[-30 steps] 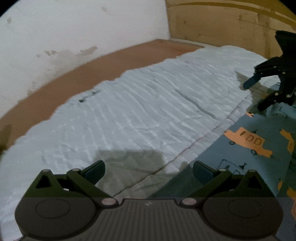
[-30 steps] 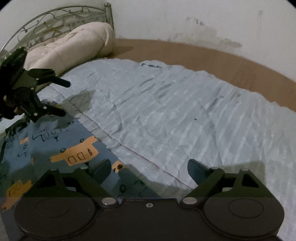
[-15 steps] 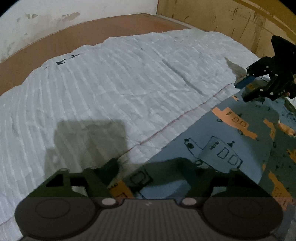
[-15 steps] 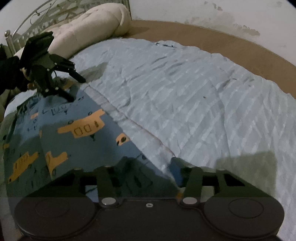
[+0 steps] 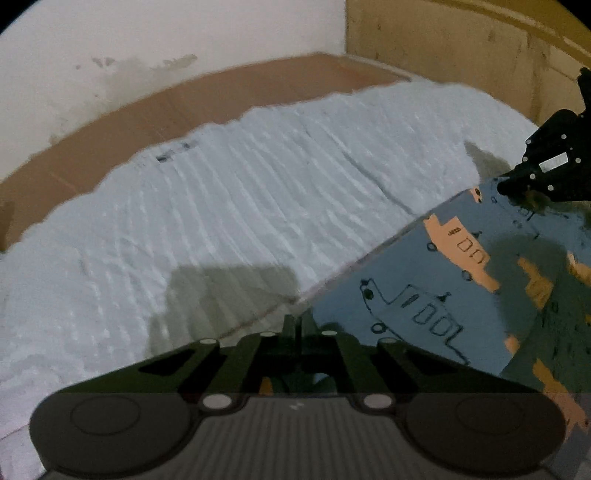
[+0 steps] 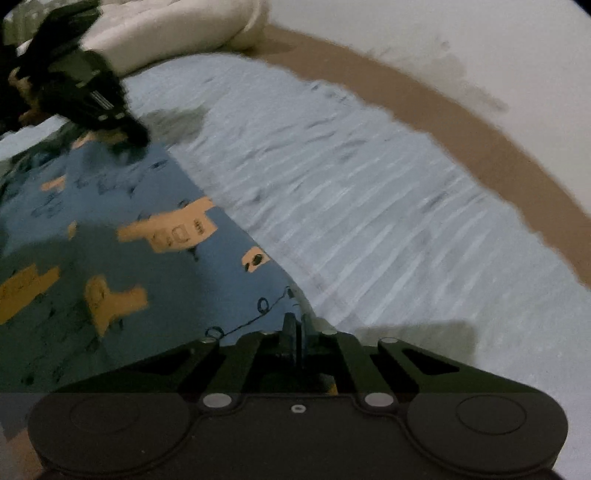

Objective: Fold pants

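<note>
A pair of blue cotton pants printed with orange cars and dark outline drawings (image 5: 461,295) lies spread on a pale, ribbed white bedsheet (image 5: 221,229) that covers a bed. In the left wrist view, the left black two-finger gripper (image 5: 297,328) has its fingers pressed together, pinching one corner of the pants at the near edge of the fabric. Across the cloth, at the upper right of the same view, the right black two-finger gripper (image 5: 508,184) has its tip touching the far corner of the same straight edge. The right wrist view shows that gripper up close (image 6: 297,328), its fingers likewise together and clamped on a corner of the pants (image 6: 110,258), while the left gripper (image 6: 138,134) appears at the upper left, tip down on the opposite corner. A cream padded pillow (image 6: 166,26) rests at the head of the bed. A brown floor strip (image 5: 184,110) and a white wall (image 5: 147,37) run along the far side.
</note>
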The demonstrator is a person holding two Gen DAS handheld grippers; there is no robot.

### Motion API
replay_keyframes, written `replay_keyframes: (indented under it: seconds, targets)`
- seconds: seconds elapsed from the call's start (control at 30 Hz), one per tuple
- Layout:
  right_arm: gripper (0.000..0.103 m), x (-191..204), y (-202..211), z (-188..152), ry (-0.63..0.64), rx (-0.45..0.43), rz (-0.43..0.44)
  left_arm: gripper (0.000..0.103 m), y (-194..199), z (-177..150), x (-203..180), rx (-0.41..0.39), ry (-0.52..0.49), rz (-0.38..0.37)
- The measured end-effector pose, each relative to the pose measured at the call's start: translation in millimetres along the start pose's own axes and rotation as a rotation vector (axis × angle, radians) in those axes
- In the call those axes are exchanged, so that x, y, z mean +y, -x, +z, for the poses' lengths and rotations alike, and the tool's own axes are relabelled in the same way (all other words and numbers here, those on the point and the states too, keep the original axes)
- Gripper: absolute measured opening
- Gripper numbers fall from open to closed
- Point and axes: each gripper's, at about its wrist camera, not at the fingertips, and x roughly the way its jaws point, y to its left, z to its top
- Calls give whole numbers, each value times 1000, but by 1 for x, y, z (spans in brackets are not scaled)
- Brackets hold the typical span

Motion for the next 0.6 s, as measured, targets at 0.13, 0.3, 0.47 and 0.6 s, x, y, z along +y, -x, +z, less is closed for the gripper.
replay_keyframes:
  seconds: [0.13, 0.3, 0.47, 0.6]
  targets:
    - [0, 0, 9, 17, 33, -68, -106, 0, 13, 9, 5, -80, 37, 101]
    - [0, 4, -5, 42, 115, -124, -268, 0, 11, 25, 18, -181, 90, 224]
    - [0, -5, -48, 63, 148, -115, -347, 0, -18, 28, 33, -177, 123, 293]
    - [0, -9, -85, 72, 141, -60, -340, 1, -41, 23, 47, -129, 164, 265]
